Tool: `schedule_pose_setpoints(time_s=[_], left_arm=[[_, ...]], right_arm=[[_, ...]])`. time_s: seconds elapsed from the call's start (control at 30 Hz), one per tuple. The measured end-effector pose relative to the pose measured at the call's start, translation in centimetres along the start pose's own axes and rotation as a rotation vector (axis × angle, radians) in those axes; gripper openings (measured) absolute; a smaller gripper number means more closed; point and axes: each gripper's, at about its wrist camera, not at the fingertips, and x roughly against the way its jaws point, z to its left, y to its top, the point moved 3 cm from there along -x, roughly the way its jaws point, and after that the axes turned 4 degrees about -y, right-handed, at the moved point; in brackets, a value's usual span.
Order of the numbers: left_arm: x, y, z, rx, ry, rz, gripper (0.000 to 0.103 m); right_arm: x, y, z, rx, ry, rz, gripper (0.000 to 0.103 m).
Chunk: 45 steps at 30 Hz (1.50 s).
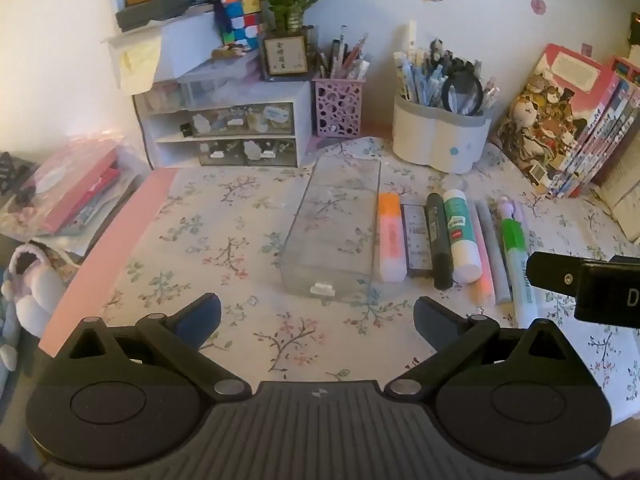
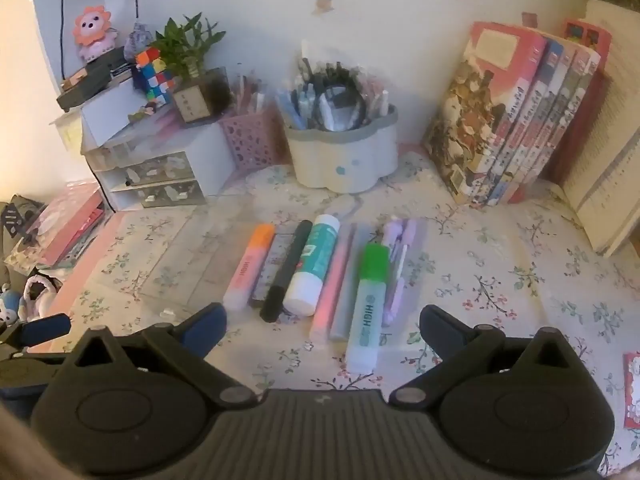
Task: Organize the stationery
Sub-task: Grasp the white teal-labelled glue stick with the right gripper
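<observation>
Dim, warm light. Fisheye bends edges, corners black. Right view soft, smeared around pen cup (image 2: 344,160); left sharper.

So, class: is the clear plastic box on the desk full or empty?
Empty: the floral cloth shows straight through the clear plastic box, with nothing inside it.

Table (image 1: 208,216) has a floral cloth over it, pink edge showing on the left. Clear plastic box (image 1: 336,228) lies mid-table. Just right of it, side by side: orange highlighter (image 1: 390,240), black marker (image 1: 438,244), glue stick (image 1: 462,236), green highlighter (image 2: 368,308). Along the back: drawer unit (image 1: 228,128), pink pen basket (image 1: 340,106), white pen holder (image 1: 440,140), books (image 1: 568,132).
</observation>
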Motion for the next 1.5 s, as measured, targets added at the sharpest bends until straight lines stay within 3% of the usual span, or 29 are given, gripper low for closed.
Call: schedule_pose_setpoints(time_s=[0.77,0.97,1.1,1.17,1.27,1.37,1.5], left_arm=[[-3.7,-0.1,-0.4,-0.046,-0.008,0.033,0.098],[-5.1,0.1,0.0,-0.073,0.012,-0.024,0.098],[-7.0,0.3,0.4,-0.099,0.032,-0.072,0.097],[-7.8,0.1,0.2,-0.132,0.035,-0.074,0.095],[-9.1,-0.6,0.2,-0.116,0.01,-0.04,0.082],[-9.8,-1.0,1.0,-0.025,-0.051,-0.032,0.074],[-9.5,-1.2,0.7,-0.016,-0.035,-0.065,0.073]], right_arm=[[-2.1,-0.4,-2.5,-0.053,-0.013,0.028,0.08],[-2.4,0.0,-2.0,-0.058,0.05,0.012,0.079],[-3.4,0.2,-1.4,-0.084,0.159,0.007,0.062],[-4.6,0.2,-1.1,-0.083,0.154,0.031,0.042],[-6.8,0.5,-1.0,-0.102,0.164,0.072,0.025],[-8.3,1.0,-0.6,-0.101,0.168,0.074,0.022],[-10.0,2.0,0.0,-0.095,0.176,0.085,0.021]])
